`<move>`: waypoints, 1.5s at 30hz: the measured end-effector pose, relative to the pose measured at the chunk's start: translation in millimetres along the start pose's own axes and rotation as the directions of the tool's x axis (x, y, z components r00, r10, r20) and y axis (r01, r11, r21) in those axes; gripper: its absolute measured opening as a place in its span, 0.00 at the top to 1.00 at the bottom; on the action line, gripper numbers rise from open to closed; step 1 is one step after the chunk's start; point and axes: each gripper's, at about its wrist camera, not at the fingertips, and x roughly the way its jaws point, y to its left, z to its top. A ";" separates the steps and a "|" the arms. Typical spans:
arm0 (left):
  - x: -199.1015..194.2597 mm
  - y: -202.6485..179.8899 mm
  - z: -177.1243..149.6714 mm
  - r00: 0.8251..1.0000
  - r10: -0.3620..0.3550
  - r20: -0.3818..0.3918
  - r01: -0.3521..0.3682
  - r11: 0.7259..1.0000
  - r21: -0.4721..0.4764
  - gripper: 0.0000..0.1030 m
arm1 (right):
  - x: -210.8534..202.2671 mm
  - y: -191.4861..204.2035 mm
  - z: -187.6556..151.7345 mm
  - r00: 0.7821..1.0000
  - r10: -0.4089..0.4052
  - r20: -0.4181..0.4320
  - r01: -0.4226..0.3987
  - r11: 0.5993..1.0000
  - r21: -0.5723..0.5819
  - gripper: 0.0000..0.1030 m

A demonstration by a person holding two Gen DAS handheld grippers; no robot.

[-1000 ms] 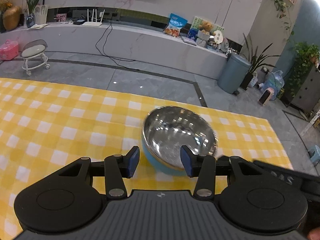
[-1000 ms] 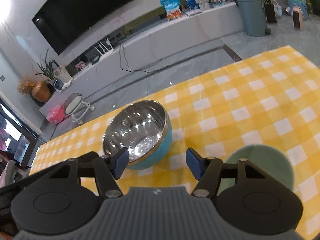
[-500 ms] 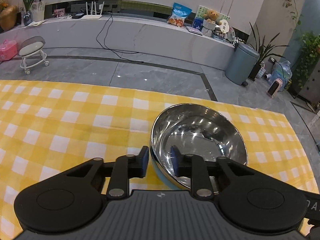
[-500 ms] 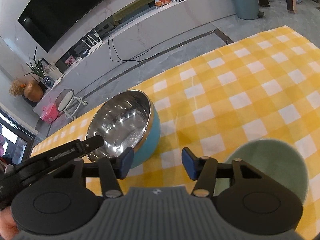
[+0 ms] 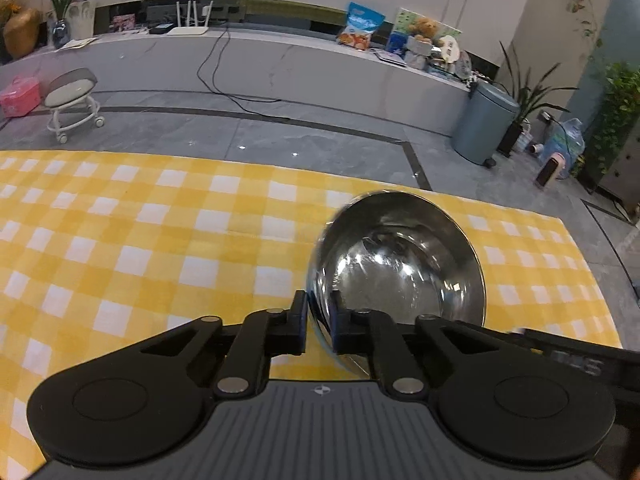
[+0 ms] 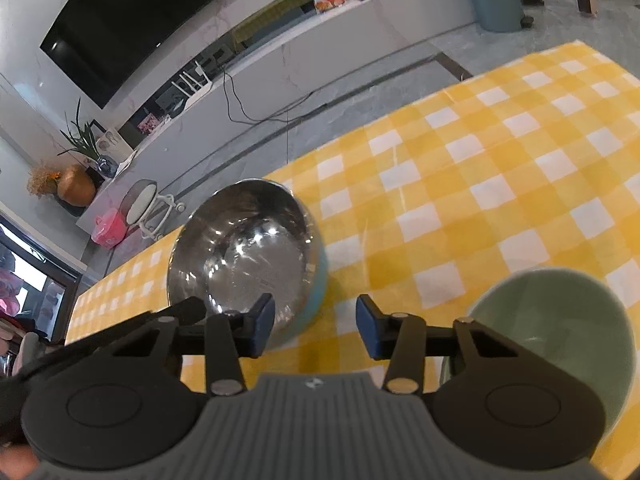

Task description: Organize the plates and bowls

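On the yellow-and-white checked cloth (image 5: pixel 160 240) covering the desk, your left claw (image 5: pixel 320 326) is gripping the rim of the round stainless-steel bowl with a light blue outer shell (image 5: pixel 396 264). Its jaws have just been closing, and now one pad is pressing the outside wall while the other is sitting inside the shiny basin, with the rim pinched between them. That steel bowl is tilting, its mouth turned toward your left camera, and it is sitting near the far edge of the cloth.

Your right claw (image 6: pixel 316 328) is hovering released above the cloth; its jaws have just been narrowing, yet nothing is lying between the blue pads (image 6: pixel 262 324), only checked fabric below. In the right wrist view, the same steel bowl (image 6: pixel 244 248) is appearing just beyond the left-hand pad, and the arm of your left claw is reaching into it from the lower left. A pale green round bowl (image 6: pixel 560 328) is standing upright on the cloth at the lower right, beside your right claw and apart from the steel one.
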 end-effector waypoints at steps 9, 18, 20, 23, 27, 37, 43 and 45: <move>0.3 0.6 3.3 0.998 0.050 -0.037 -0.051 0.998 -0.028 0.94 | -1.7 -2.2 -1.6 1.000 -0.027 -0.013 0.027 0.999 0.018 0.93; -27.5 12.4 3.8 0.998 0.048 -0.043 -0.051 0.996 -0.068 0.94 | -18.9 11.7 -4.7 0.999 0.010 -0.052 -0.009 1.000 0.023 0.93; -36.4 15.5 2.9 0.998 0.048 -0.046 -0.052 0.995 -0.083 0.94 | -28.0 17.1 -6.7 0.999 0.016 -0.052 -0.015 1.000 0.014 0.93; -53.1 18.4 1.7 0.997 0.056 -0.050 -0.060 0.994 -0.094 0.94 | -44.0 26.7 -11.3 0.999 0.024 -0.045 -0.025 1.000 -0.009 0.93; -77.0 19.8 -2.9 0.996 0.065 -0.059 -0.071 0.992 -0.107 0.94 | -69.3 38.8 -20.5 0.998 0.042 -0.037 -0.044 0.998 -0.046 0.93; -135.4 24.6 -23.9 0.995 0.055 -0.079 -0.065 0.990 -0.124 0.93 | -122.9 45.5 -54.1 0.995 0.092 -0.049 -0.094 0.994 -0.051 0.92; -164.2 24.7 -43.7 0.996 0.016 -0.090 -0.029 0.988 -0.152 0.92 | -162.1 45.9 -74.2 0.994 0.109 0.021 -0.108 0.993 -0.043 0.92; -171.0 26.3 -51.8 0.994 -0.005 -0.105 -0.014 0.984 -0.176 0.91 | -174.2 42.8 -81.6 0.991 0.122 0.048 -0.121 0.992 -0.025 0.92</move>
